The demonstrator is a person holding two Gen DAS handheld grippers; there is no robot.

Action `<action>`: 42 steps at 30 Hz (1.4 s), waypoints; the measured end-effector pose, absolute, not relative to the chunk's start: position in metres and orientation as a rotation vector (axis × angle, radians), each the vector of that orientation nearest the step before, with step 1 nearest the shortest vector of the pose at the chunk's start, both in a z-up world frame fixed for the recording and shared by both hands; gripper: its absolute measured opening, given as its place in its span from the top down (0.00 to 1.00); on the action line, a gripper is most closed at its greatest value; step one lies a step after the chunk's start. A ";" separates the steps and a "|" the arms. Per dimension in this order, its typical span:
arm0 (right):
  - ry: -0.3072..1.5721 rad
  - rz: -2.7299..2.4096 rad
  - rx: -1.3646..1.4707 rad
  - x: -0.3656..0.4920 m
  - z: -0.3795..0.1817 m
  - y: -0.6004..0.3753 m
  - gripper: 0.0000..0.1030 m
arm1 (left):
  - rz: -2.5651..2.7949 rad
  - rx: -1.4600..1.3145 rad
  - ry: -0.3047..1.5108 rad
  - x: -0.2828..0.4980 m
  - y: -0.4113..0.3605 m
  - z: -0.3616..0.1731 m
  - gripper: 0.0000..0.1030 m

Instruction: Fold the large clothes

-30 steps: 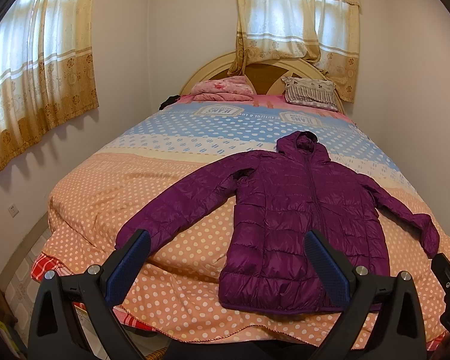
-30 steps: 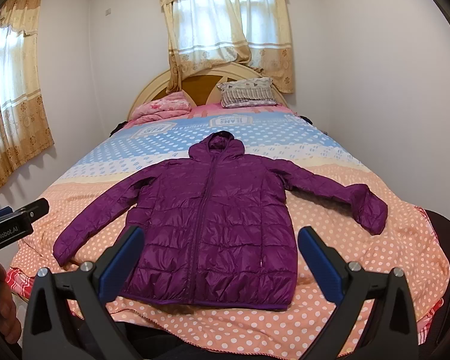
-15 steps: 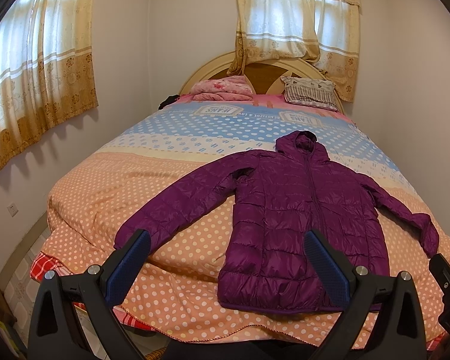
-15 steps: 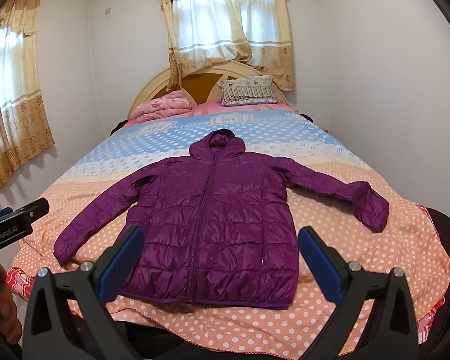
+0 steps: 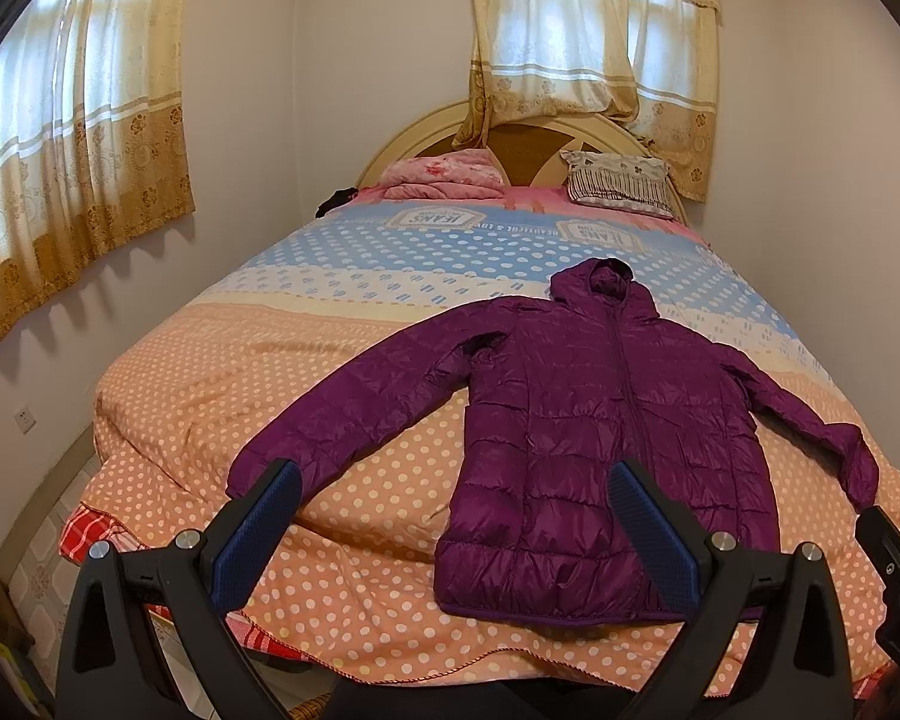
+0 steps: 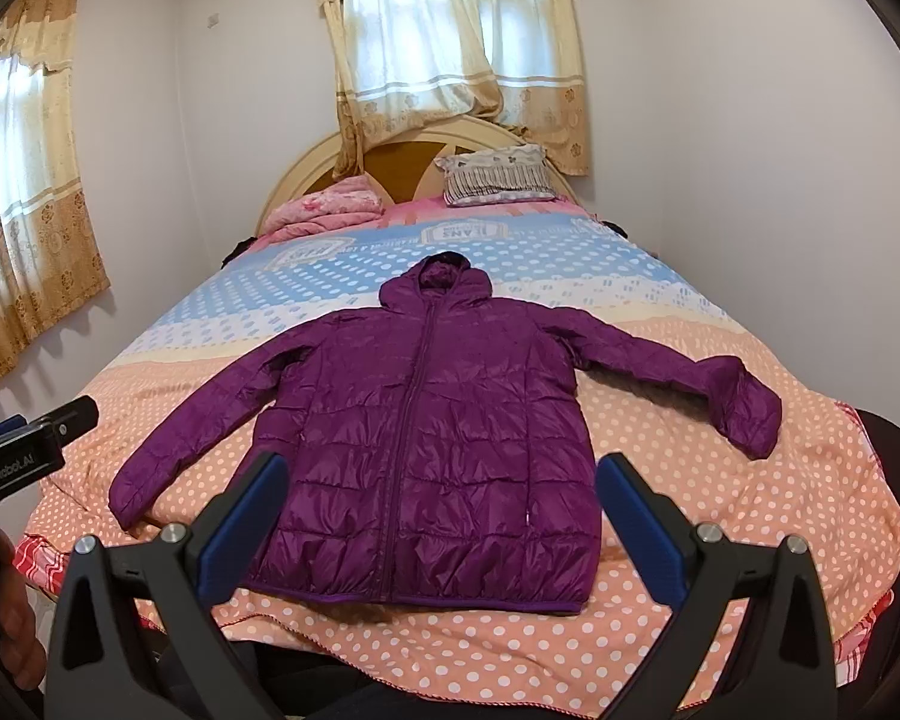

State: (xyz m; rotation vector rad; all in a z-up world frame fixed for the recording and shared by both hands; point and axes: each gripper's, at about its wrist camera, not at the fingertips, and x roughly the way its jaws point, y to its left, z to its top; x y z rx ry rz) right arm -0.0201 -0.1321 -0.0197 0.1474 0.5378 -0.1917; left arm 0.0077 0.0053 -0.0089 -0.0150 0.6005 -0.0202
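Observation:
A purple hooded puffer jacket (image 5: 600, 420) lies flat on the bed, front up, zipped, both sleeves spread out, hem toward me. It also shows in the right wrist view (image 6: 426, 438). My left gripper (image 5: 456, 486) is open and empty, held above the foot of the bed, between the jacket's left sleeve and its hem. My right gripper (image 6: 444, 483) is open and empty, held in front of the jacket's hem. Neither gripper touches the jacket.
The bed (image 5: 210, 384) has a polka-dot cover in orange and blue. A pink folded blanket (image 5: 444, 177) and a striped pillow (image 5: 621, 186) lie at the headboard. Walls stand close on both sides. The left gripper's body (image 6: 24, 450) shows at the right view's left edge.
Both grippers have shifted very slightly; the jacket sits a touch lower in the right wrist view. The jacket itself has not moved.

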 end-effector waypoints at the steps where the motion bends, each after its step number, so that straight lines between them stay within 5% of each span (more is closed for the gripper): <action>1: 0.537 -0.192 0.147 -0.020 -0.020 -0.132 0.00 | -0.020 -0.017 0.600 0.007 0.006 -0.009 0.01; 16: 0.559 -0.199 0.192 -0.006 -0.033 -0.156 0.00 | -0.077 0.021 0.646 0.028 -0.005 -0.028 0.01; 42: 0.738 -0.676 0.414 0.065 -0.143 -0.439 0.00 | -0.131 0.245 0.728 0.209 -0.101 -0.134 0.01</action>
